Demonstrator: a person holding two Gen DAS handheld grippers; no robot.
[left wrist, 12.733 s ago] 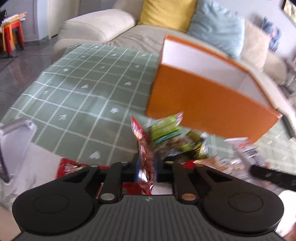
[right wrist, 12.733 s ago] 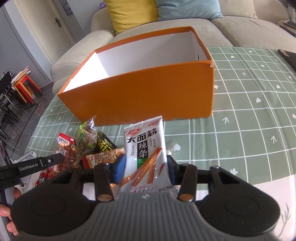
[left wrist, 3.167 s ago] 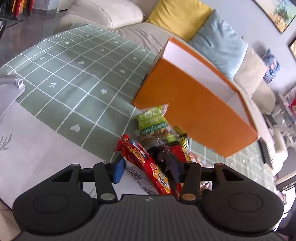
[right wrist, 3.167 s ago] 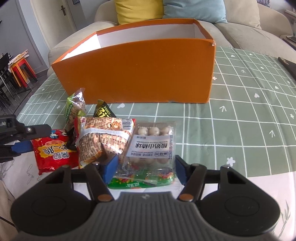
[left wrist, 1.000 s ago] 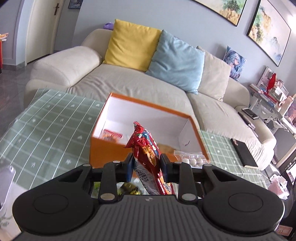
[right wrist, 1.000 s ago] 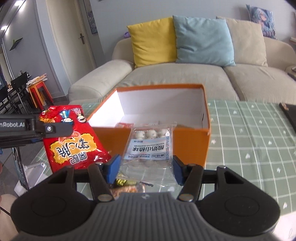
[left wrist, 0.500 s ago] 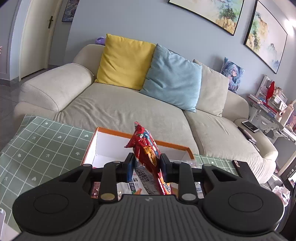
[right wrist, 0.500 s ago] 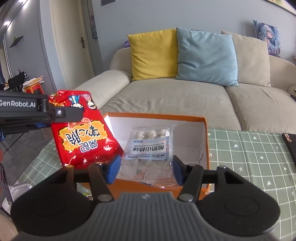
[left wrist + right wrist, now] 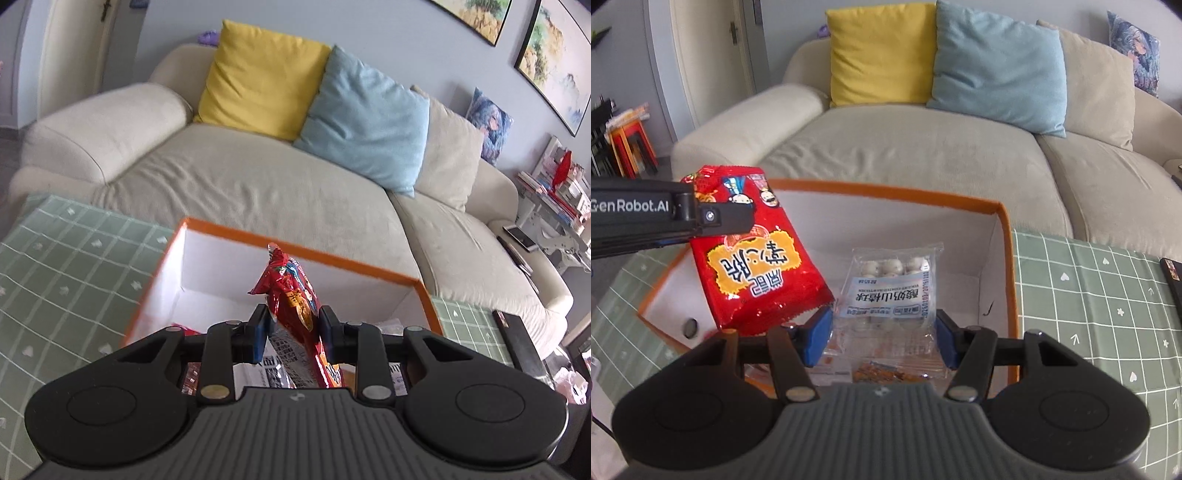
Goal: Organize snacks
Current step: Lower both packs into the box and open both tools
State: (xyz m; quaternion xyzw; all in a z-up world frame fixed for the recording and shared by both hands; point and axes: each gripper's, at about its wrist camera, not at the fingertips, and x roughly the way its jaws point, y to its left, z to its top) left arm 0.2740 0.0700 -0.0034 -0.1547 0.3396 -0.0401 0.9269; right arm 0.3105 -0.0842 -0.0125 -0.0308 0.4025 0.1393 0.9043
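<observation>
My left gripper [image 9: 293, 325] is shut on a red snack bag [image 9: 295, 302] and holds it above the open orange box [image 9: 303, 254]. In the right wrist view the same red bag [image 9: 757, 254] hangs from the left gripper [image 9: 713, 218] over the box's left half. My right gripper [image 9: 882, 332] is shut on a clear packet of white balls [image 9: 890, 291] and holds it over the orange box [image 9: 1006, 258]. Other snack packets lie on the box floor [image 9: 879, 369], partly hidden by the gripper.
The box stands on a green checked tablecloth [image 9: 1089, 295] [image 9: 66, 266]. A beige sofa [image 9: 258, 177] with yellow and blue cushions lies just behind. A dark flat device [image 9: 517, 339] rests on the table at the right.
Both grippers have tilted down and moved forward over the box, so its white inside now fills more of both views. Both snacks are still held.
</observation>
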